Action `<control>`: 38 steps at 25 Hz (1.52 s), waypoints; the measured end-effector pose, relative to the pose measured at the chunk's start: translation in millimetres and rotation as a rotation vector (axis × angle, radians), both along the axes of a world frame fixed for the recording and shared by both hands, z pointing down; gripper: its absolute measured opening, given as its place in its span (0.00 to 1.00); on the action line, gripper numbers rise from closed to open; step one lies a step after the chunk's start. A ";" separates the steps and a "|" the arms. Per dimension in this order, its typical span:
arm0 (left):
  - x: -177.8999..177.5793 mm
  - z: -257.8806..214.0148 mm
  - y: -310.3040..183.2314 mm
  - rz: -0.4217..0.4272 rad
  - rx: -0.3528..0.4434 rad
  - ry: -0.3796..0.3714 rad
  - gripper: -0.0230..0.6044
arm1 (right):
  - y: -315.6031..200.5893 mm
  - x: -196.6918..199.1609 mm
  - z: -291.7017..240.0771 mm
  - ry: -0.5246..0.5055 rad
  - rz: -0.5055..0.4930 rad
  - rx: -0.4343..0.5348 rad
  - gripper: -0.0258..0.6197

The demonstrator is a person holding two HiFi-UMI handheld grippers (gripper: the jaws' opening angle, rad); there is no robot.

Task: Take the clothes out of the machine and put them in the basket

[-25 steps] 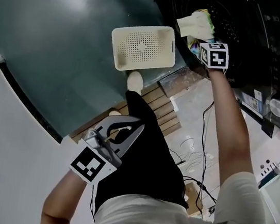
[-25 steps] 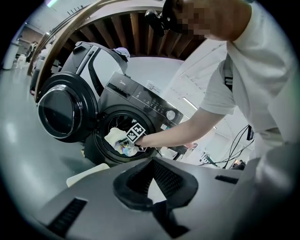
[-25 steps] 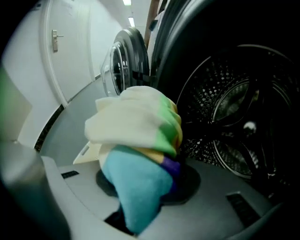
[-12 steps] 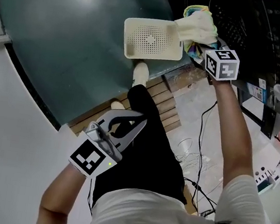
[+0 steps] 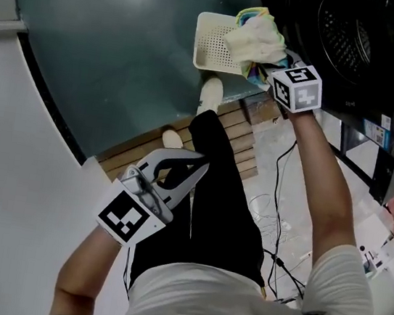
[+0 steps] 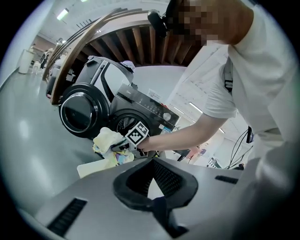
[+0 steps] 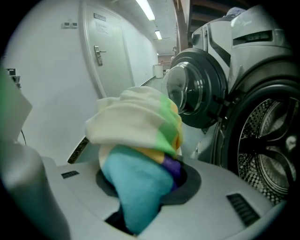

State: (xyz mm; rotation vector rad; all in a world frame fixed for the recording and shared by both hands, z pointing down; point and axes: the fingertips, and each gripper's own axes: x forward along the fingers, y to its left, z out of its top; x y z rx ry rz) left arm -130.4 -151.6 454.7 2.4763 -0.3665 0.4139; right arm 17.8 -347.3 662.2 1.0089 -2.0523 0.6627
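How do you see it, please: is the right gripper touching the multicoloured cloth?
Touching. The right gripper view shows the right gripper clamped on the multicoloured cloth between its jaws.

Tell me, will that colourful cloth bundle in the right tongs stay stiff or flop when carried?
Likely floppy: the cream, green and teal cloth bundle folds and droops over the right tongs. Probably light, since one pinch carries it. Its fuzzy surface looks unlikely to slip.

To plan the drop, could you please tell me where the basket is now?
In the head view, the cream basket sits at top centre, left of the washing machine, partly behind the cloth bundle.
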 end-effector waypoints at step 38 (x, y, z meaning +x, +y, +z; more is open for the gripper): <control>26.2 85.4 -73.6 -0.043 -0.133 -0.046 0.03 | 5.8 -1.2 259.7 0.191 -0.240 -0.339 0.50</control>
